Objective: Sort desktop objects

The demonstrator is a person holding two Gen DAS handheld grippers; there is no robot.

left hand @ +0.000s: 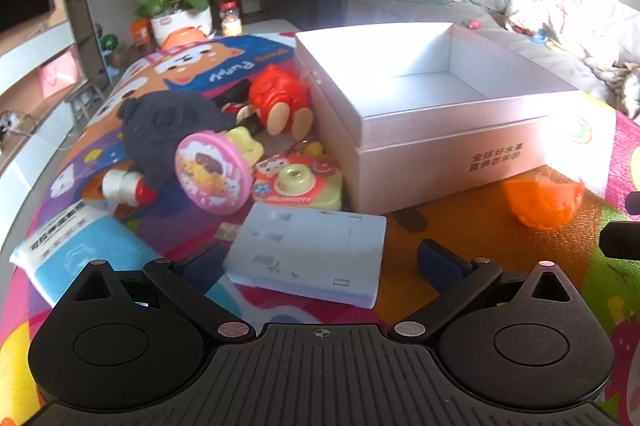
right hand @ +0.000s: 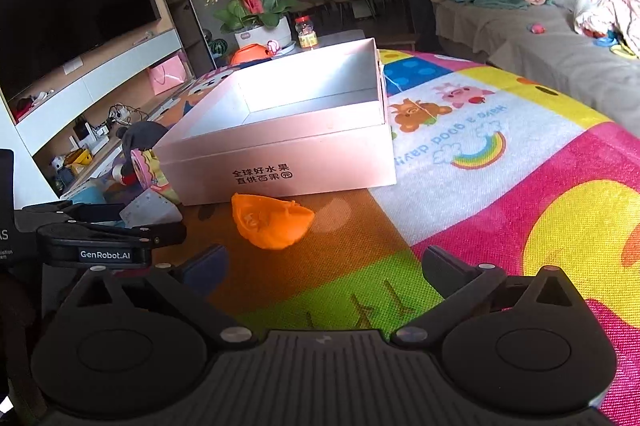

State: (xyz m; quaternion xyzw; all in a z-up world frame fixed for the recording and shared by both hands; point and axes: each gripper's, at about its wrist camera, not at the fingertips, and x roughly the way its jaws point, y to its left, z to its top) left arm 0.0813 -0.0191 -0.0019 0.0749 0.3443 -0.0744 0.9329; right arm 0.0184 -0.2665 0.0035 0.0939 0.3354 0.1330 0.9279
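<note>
An open pink-white box (left hand: 448,122) stands on the colourful mat; it also shows in the right wrist view (right hand: 288,130), and its inside looks bare. My left gripper (left hand: 320,262) is open, its fingers either side of a pale grey plastic case (left hand: 308,254) lying flat, not touching it. Behind it lie a Hello Kitty toy camera (left hand: 298,182), a pink round toy (left hand: 212,172), a black plush (left hand: 168,122) and a red figure (left hand: 280,98). My right gripper (right hand: 324,266) is open and empty, just short of an orange bowl-shaped piece (right hand: 272,222) in front of the box.
A blue-white tissue pack (left hand: 76,250) lies at the left. A flower pot (right hand: 256,14) and a jar (right hand: 306,32) stand beyond the box. A sofa with clothes (right hand: 540,18) is at the right, a TV unit (right hand: 72,18) at the left. The left gripper shows in the right wrist view (right hand: 100,230).
</note>
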